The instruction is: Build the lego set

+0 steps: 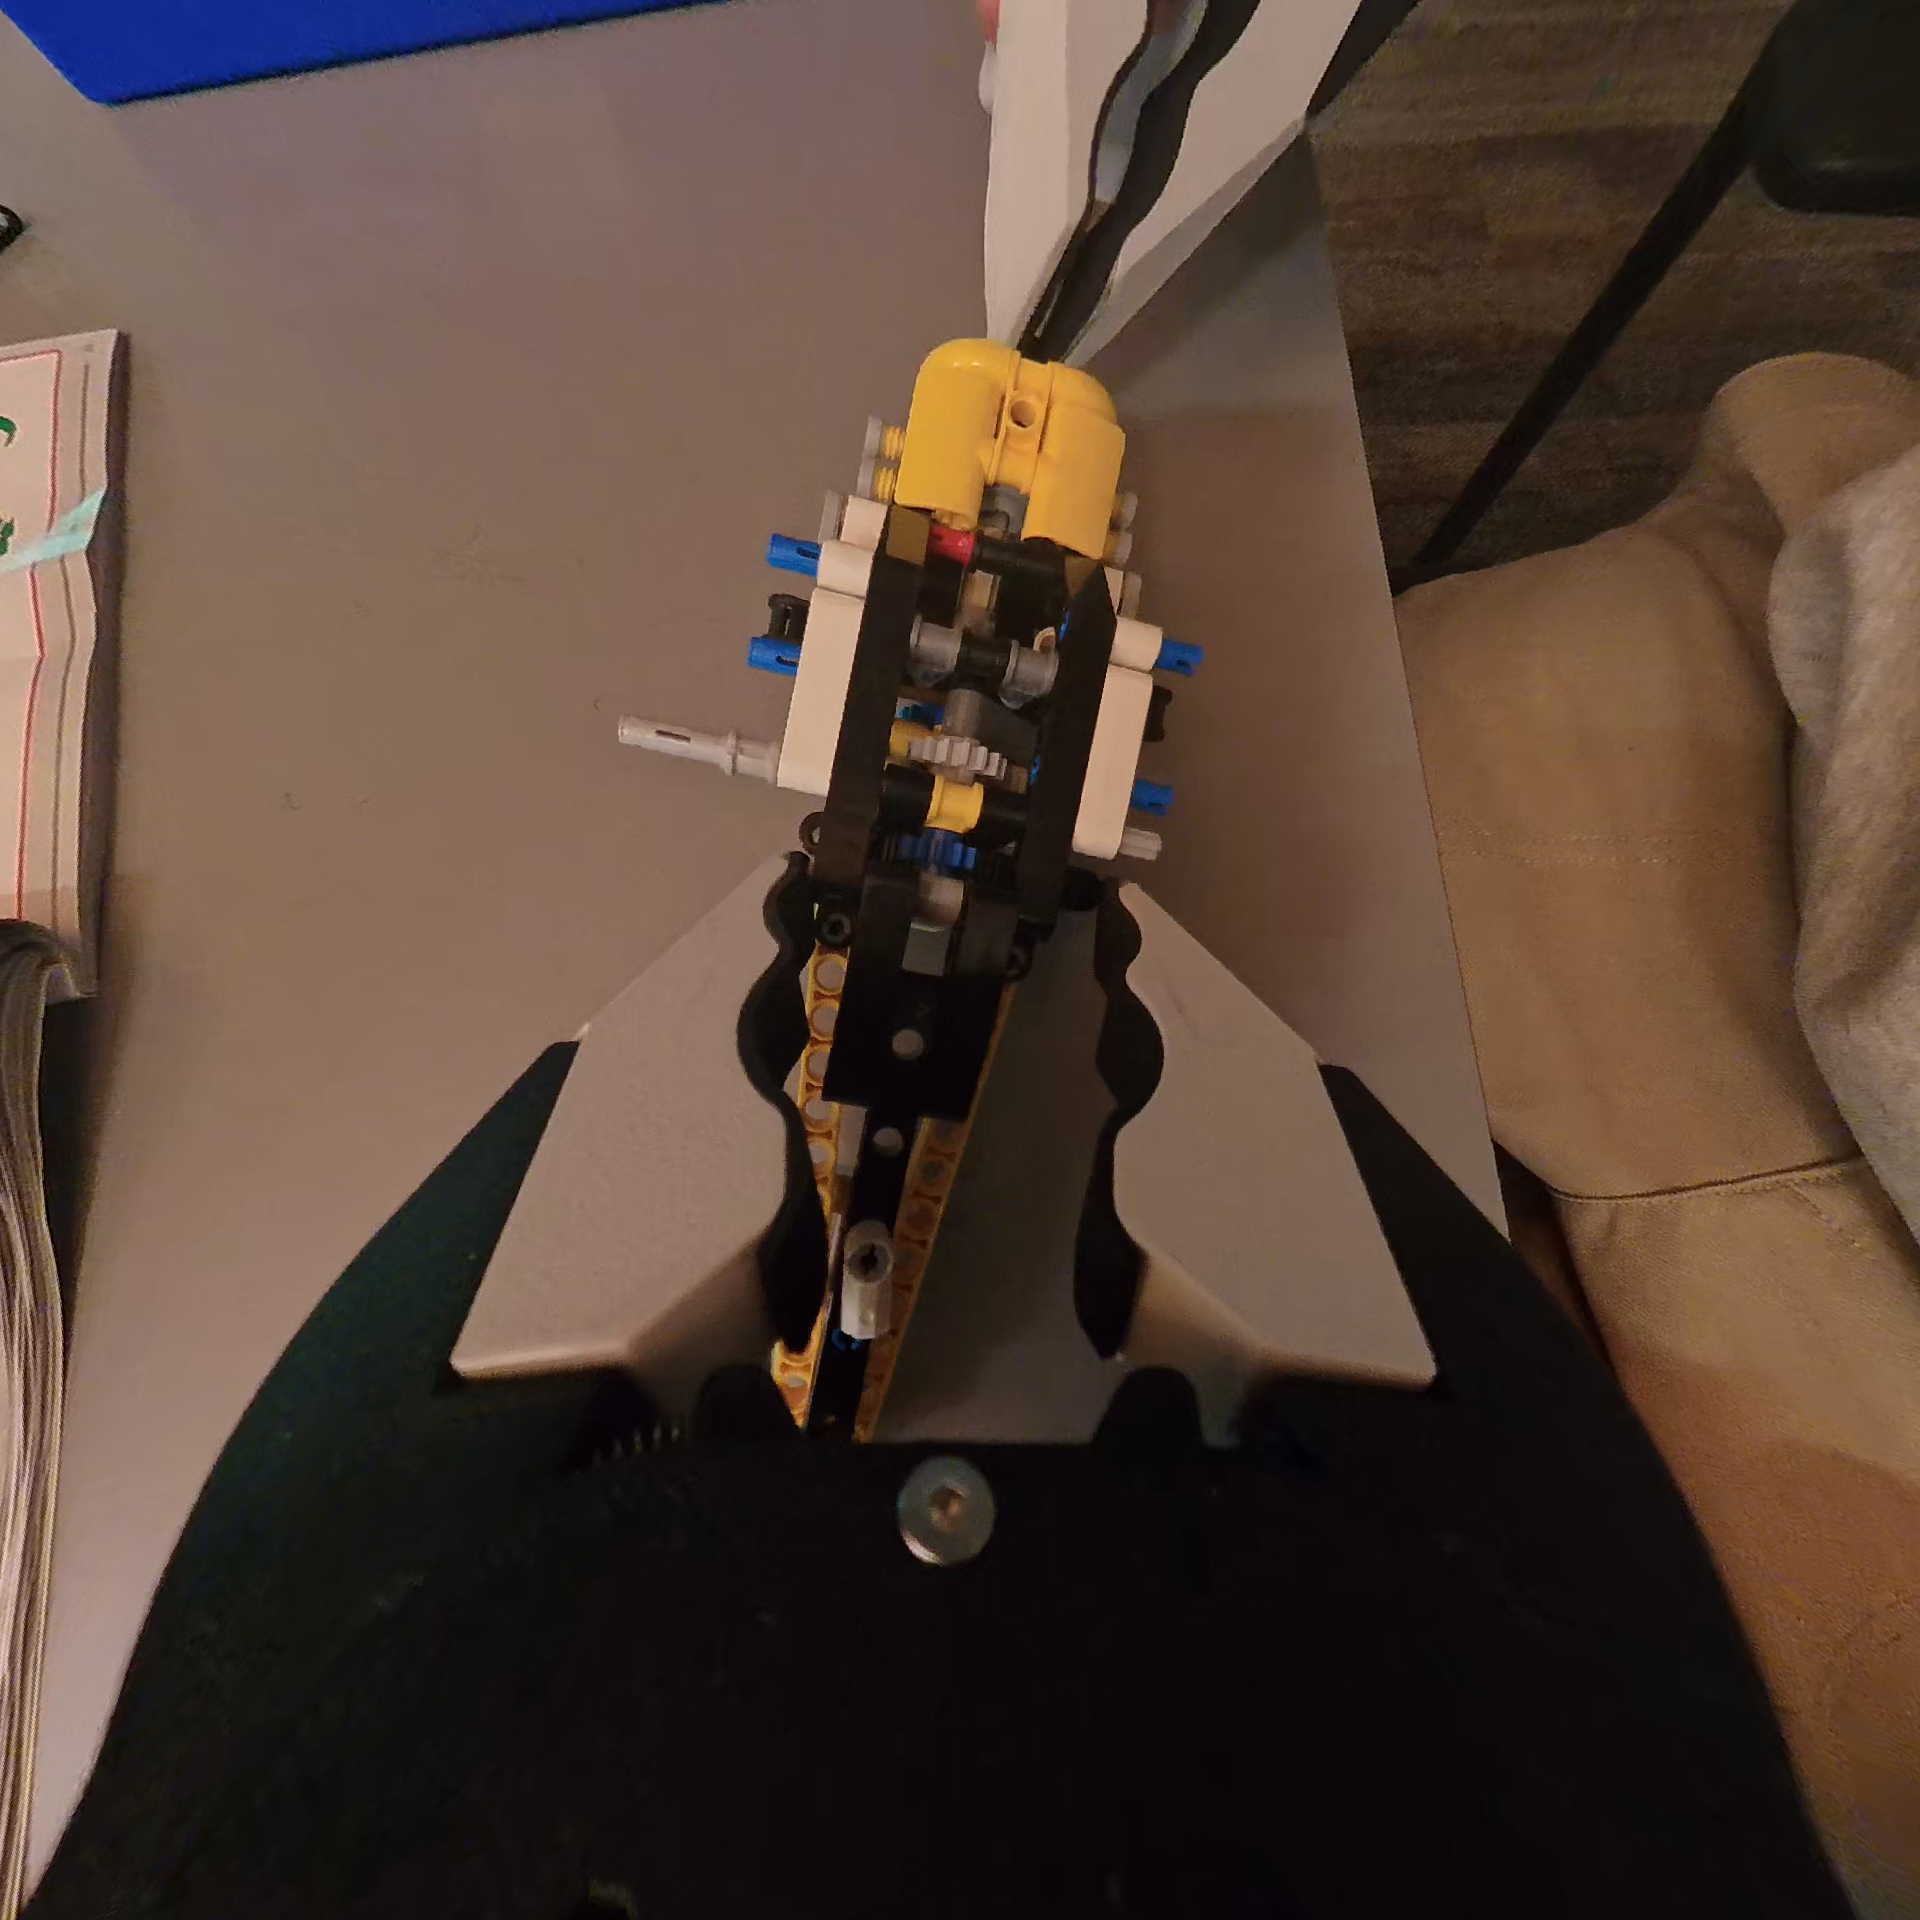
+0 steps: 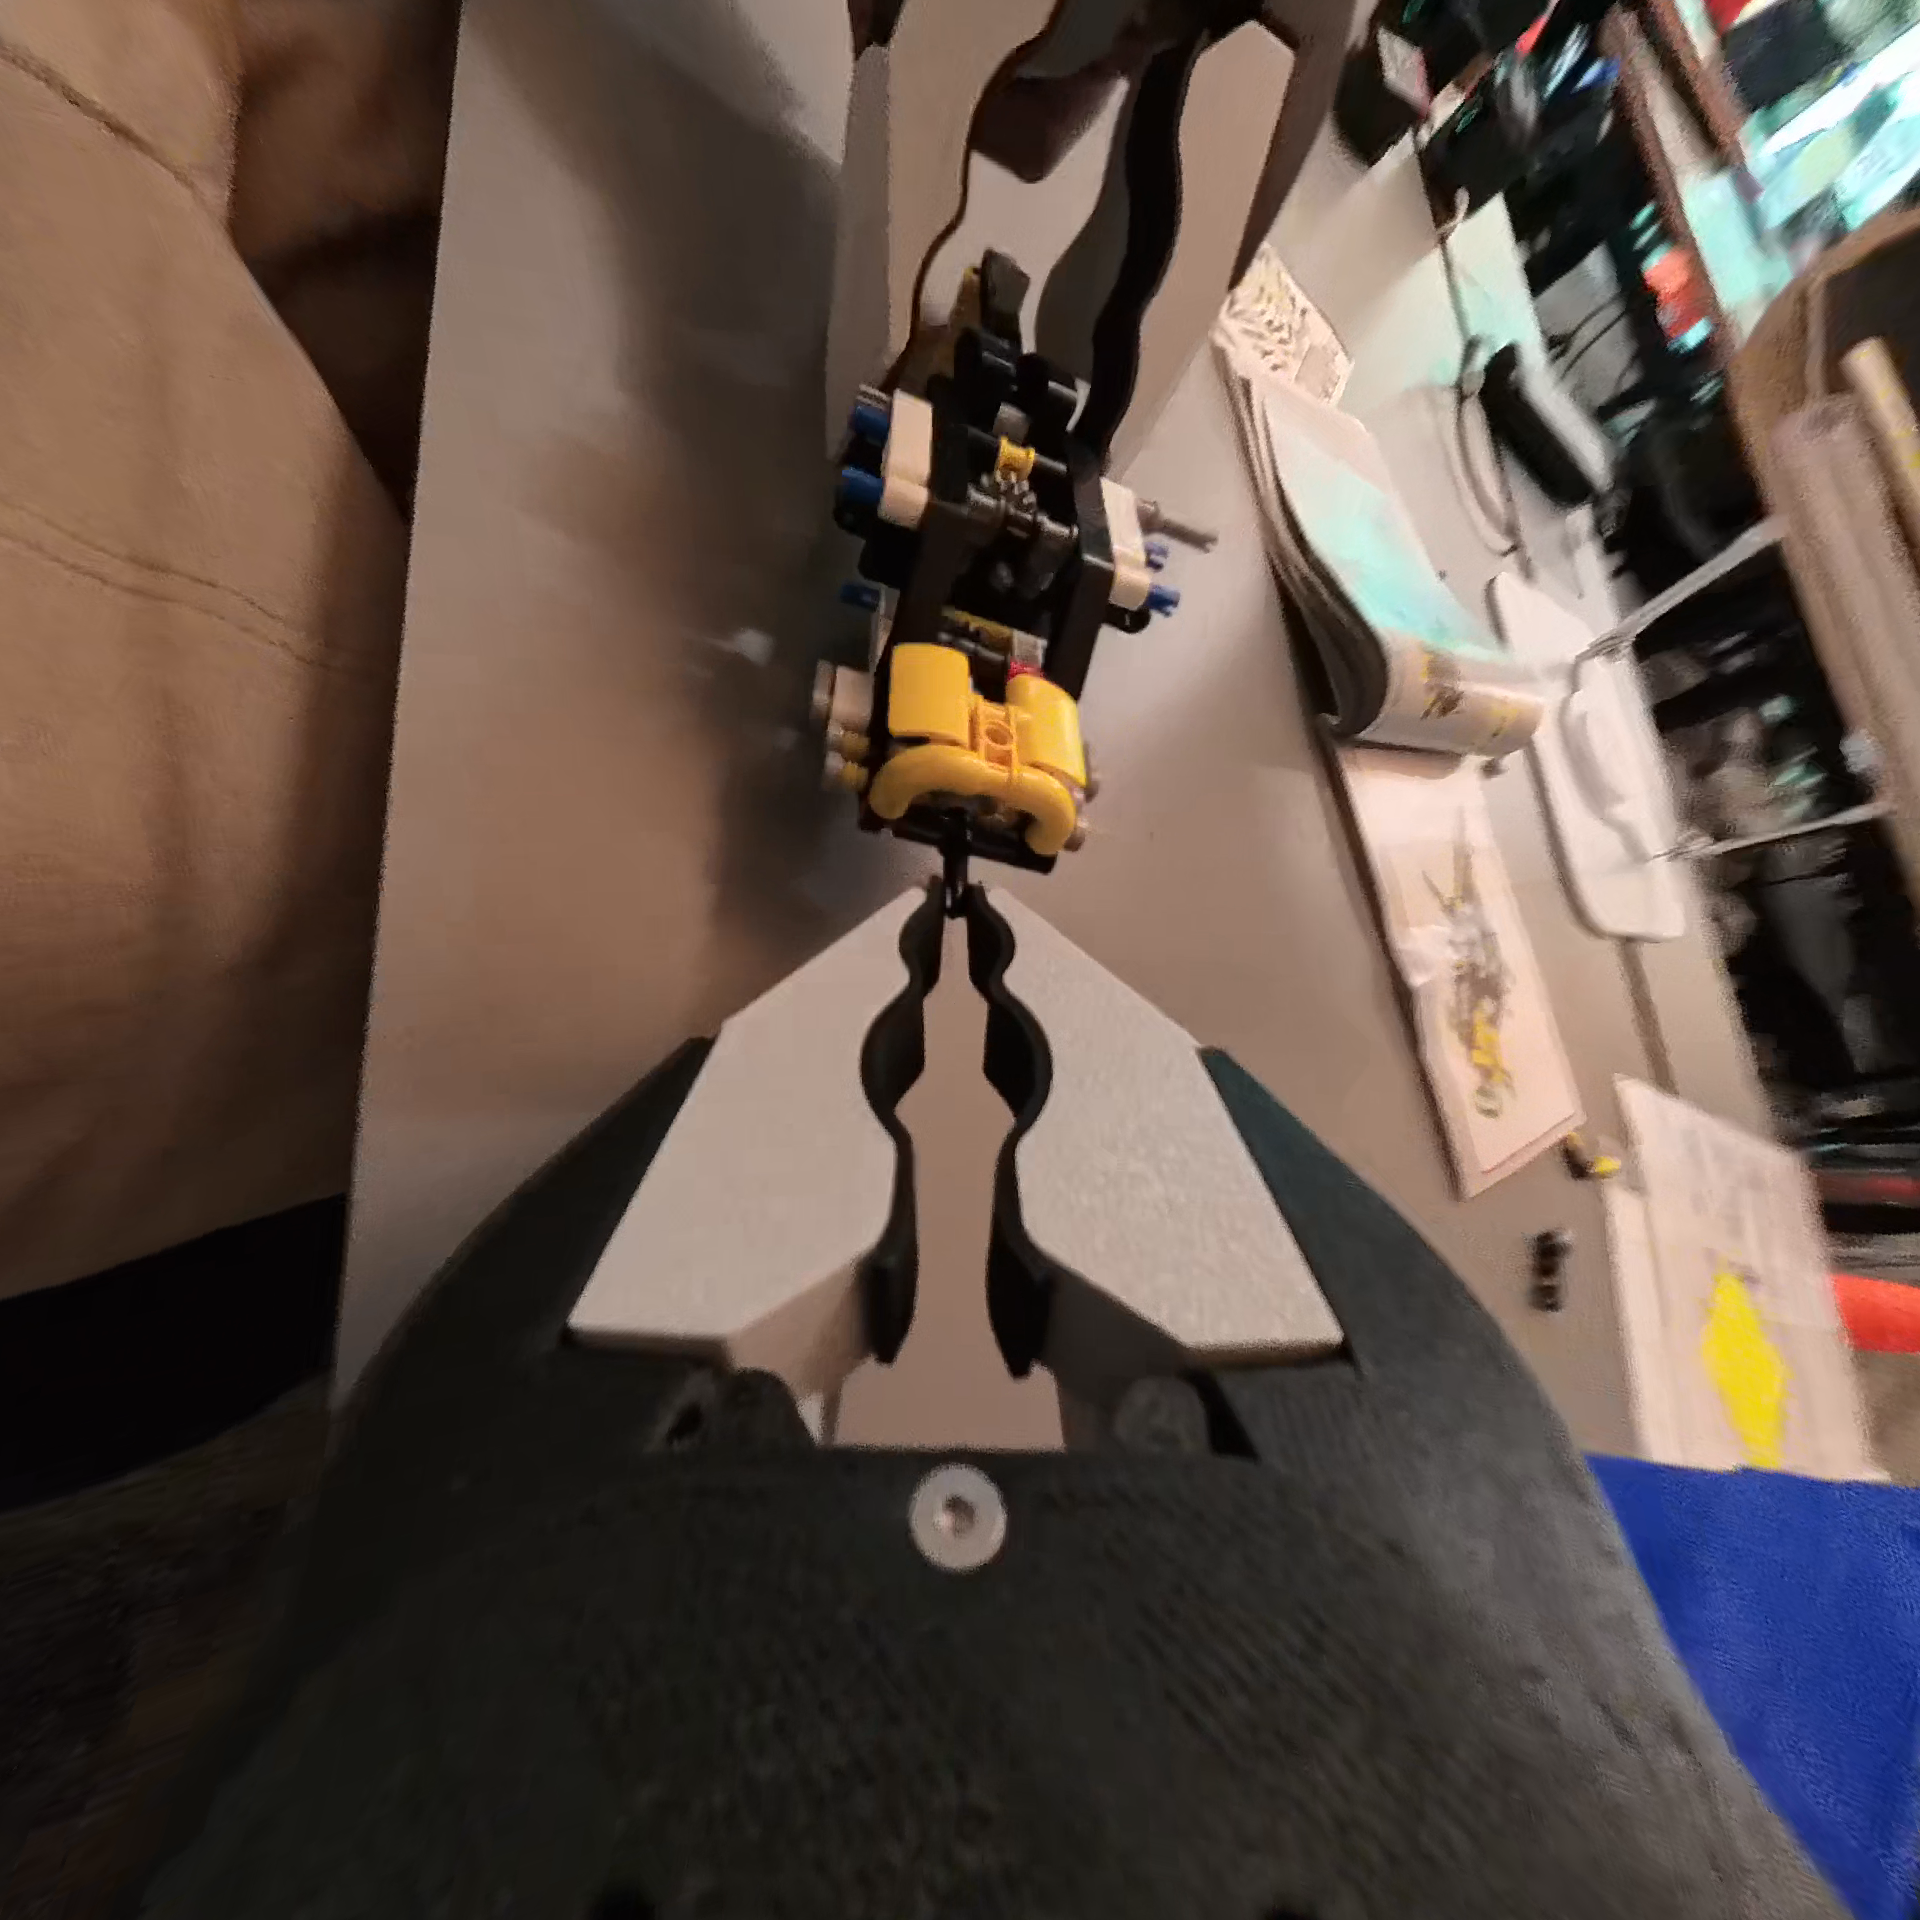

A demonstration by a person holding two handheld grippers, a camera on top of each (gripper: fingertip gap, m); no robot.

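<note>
The lego model (image 1: 966, 675) is a black frame with yellow curved panels, white beams, blue pins and grey gears. My left gripper (image 1: 940, 899) is shut on its long yellow-and-black tail end and holds it above the grey table (image 1: 416, 468). My right gripper (image 2: 951, 894) is shut on a small black pin (image 2: 951, 868) that touches the black bar under the yellow end of the model (image 2: 977, 727). In the left wrist view the right gripper (image 1: 1044, 348) meets the yellow end from the far side. In the right wrist view the left gripper (image 2: 1023, 301) shows behind the model.
Instruction booklets (image 2: 1382, 582) and a printed sheet (image 2: 1475, 997) lie on the table, with a booklet (image 1: 52, 623) at my left. A blue box (image 1: 312, 42) sits at the far edge. Small black parts (image 2: 1548, 1268) lie loose. A tan cushion (image 1: 1662, 883) borders the table edge. Left tips to right tips: about 10 cm.
</note>
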